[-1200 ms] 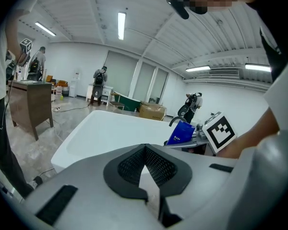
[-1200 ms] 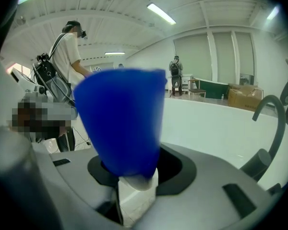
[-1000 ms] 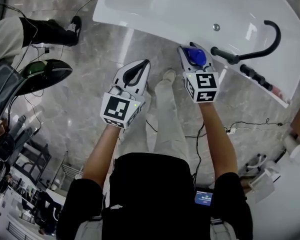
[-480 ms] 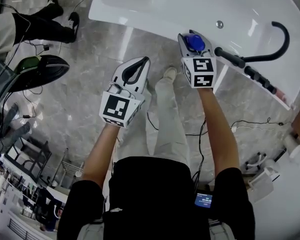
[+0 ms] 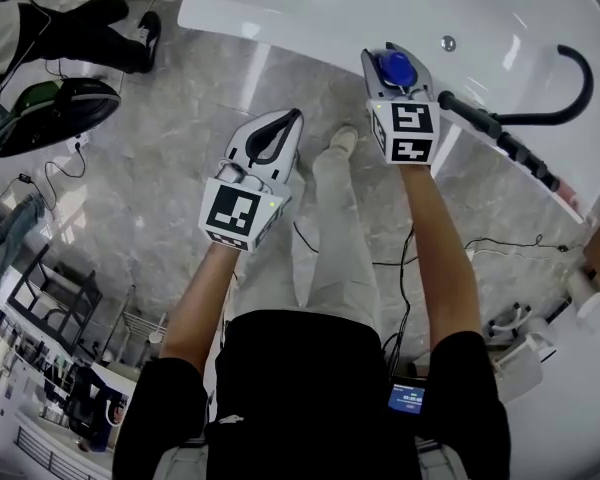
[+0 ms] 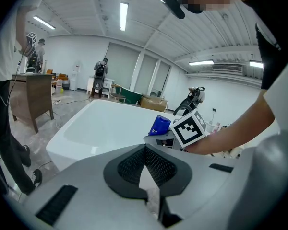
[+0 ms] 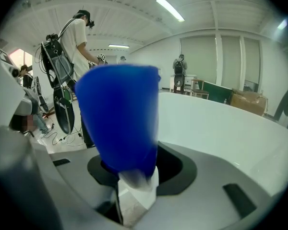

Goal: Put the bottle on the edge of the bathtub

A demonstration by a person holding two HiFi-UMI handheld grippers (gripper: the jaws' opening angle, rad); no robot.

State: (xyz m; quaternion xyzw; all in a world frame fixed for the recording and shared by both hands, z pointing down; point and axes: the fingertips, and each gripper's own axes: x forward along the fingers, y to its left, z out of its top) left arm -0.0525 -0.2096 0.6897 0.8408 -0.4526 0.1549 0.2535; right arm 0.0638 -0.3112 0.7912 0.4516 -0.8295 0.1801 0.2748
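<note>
A blue bottle (image 5: 393,68) stands upright between the jaws of my right gripper (image 5: 388,56), which is shut on it right at the near rim of the white bathtub (image 5: 280,18). In the right gripper view the bottle (image 7: 120,119) fills the middle above the right gripper (image 7: 134,169), with the bathtub (image 7: 221,123) rim behind it. My left gripper (image 5: 290,118) hangs over the marble floor short of the tub, shut and empty. The left gripper view shows the left gripper (image 6: 145,150) with jaws together, and the bottle (image 6: 159,126) beyond.
A black curved hose (image 5: 570,68) and a dark shower handle (image 5: 490,128) lie on the tub's right rim, close to the bottle. A chrome fitting (image 5: 448,42) sits in the tub. Another person's legs (image 5: 70,33) and a black-green device (image 5: 60,103) are at left; cables (image 5: 500,248) trail at right.
My right gripper has sunk with the bottle toward the tub's rim. The left gripper has lowered a little. The other person's legs have shifted toward the top left.
</note>
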